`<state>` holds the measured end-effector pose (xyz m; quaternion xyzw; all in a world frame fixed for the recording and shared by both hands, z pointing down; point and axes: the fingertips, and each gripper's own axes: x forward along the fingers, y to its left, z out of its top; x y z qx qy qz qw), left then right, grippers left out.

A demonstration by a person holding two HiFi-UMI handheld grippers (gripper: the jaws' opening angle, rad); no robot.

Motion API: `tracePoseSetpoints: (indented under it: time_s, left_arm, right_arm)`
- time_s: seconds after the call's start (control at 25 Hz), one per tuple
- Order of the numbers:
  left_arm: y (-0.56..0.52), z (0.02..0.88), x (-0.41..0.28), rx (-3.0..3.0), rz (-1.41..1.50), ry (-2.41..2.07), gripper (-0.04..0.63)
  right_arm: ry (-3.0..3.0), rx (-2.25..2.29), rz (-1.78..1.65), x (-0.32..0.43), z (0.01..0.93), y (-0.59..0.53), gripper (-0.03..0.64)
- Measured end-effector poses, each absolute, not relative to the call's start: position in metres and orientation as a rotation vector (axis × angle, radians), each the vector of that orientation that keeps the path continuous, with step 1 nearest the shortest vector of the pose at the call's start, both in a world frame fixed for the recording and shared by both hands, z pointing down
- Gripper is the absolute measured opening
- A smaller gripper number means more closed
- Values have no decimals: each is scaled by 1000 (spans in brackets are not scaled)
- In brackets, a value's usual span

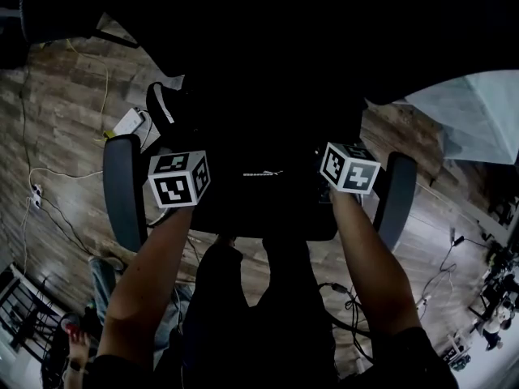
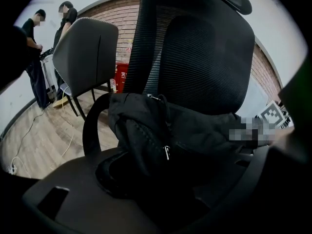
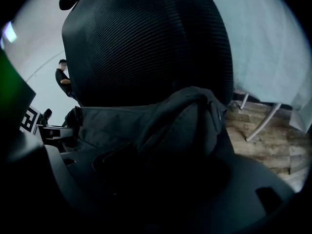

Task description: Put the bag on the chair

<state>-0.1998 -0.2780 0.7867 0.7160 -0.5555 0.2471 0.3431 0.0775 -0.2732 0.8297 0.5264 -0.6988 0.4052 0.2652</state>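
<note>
Left gripper (image 2: pixel 163 191) and right gripper (image 3: pixel 156 194) gape, seemingly holding nothing; the bag (image 2: pixel 195 130) lies crosswise on the chair (image 2: pixel 204 57).

Left claw (image 2: pixel 180 165) and right claw (image 3: pixel 146 165) both angled downward, jaws apart.

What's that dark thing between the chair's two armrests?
The black bag lies there, on the chair, with a grey armrest on each side. The head view shows this from above.
</note>
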Motion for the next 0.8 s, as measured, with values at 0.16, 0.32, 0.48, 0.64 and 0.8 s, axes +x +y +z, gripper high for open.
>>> tracePoseSetpoints:
  time_s: [0.16, 0.32, 0.48, 0.64, 0.8]
  left_arm:
    - [-274, 788, -198, 1847, 597, -1416, 280]
    - [-272, 789, -196, 1868, 567, -1373, 325]
    - [-270, 787, -194, 1860, 578, -1370, 342]
    - [-261, 788, -198, 1848, 614, -1325, 373]
    - [-250, 785, -199, 1810, 621, -1312, 380]
  right_arm:
    - [-1871, 1418, 1084, 78, 833, -270, 339]
    - [-1871, 1399, 1096, 77, 835, -267, 339]
    - [-1844, 1416, 1087, 80, 833, -266, 353]
    - [-1843, 1408, 1049, 80, 826, -265, 378]
    - [-1822, 1420, 1052, 86, 819, -259, 379]
